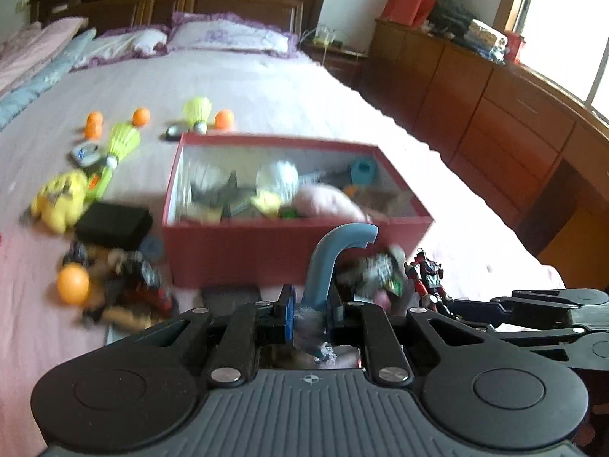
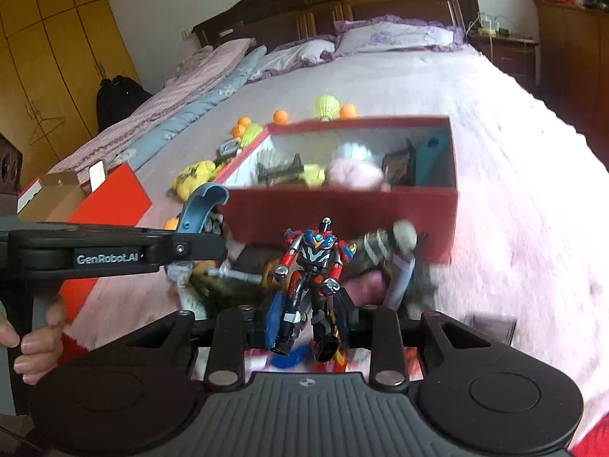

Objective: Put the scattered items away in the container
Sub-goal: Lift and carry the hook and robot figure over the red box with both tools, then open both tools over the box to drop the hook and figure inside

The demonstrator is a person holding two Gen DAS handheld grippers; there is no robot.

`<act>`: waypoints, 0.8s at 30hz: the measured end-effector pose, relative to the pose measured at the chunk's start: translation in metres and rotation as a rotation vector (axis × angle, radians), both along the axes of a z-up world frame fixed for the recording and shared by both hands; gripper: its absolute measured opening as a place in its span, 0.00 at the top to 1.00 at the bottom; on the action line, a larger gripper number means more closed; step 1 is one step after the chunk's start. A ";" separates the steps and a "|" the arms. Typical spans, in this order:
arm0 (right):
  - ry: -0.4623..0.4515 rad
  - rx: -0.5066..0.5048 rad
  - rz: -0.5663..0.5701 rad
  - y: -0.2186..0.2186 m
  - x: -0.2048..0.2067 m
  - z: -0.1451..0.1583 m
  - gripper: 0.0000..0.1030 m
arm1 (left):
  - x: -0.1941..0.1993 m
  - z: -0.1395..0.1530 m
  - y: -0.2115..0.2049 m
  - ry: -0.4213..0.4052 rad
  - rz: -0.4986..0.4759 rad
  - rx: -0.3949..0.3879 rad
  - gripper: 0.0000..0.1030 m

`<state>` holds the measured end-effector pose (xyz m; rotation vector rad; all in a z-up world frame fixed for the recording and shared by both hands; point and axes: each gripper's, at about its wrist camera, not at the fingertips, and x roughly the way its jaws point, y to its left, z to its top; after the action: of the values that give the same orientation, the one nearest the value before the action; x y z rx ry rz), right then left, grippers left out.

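Note:
A red box (image 1: 266, 243) (image 2: 342, 209) sits on the bed, holding several toys. My left gripper (image 1: 310, 314) is shut on a curved blue toy (image 1: 331, 259), which sticks up in front of the box's near wall. The same blue toy (image 2: 200, 205) and the left gripper appear at the left of the right wrist view. My right gripper (image 2: 308, 323) is shut on a red and blue robot figure (image 2: 314, 266), held upright before the box. The robot figure (image 1: 426, 278) also shows at the right of the left wrist view. Scattered toys lie left of the box.
Orange balls (image 1: 141, 116), yellow-green shuttlecocks (image 1: 121, 139), a yellow plush (image 1: 61, 198), a black case (image 1: 112, 224) and a toy pile with an orange ball (image 1: 72, 283) lie left of the box. A wooden dresser (image 1: 495, 95) lines the right wall. A hand (image 2: 38, 342) grips the left handle.

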<state>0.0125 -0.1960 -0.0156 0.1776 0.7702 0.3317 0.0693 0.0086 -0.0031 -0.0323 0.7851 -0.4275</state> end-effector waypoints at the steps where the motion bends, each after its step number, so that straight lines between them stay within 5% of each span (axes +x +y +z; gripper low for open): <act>1: -0.012 -0.005 -0.002 0.001 0.005 0.004 0.69 | 0.007 0.002 -0.001 -0.009 0.001 0.002 0.84; 13: -0.044 0.026 -0.062 0.000 0.070 0.028 0.69 | 0.059 0.021 -0.007 -0.054 0.024 -0.001 0.83; 24: -0.047 -0.031 -0.113 0.001 0.114 0.025 0.69 | 0.093 0.011 -0.019 -0.015 0.041 0.045 0.83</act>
<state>0.1261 -0.1952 0.0090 0.1826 0.7150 0.2164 0.1623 -0.0101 0.0083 -0.0032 0.7777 -0.3703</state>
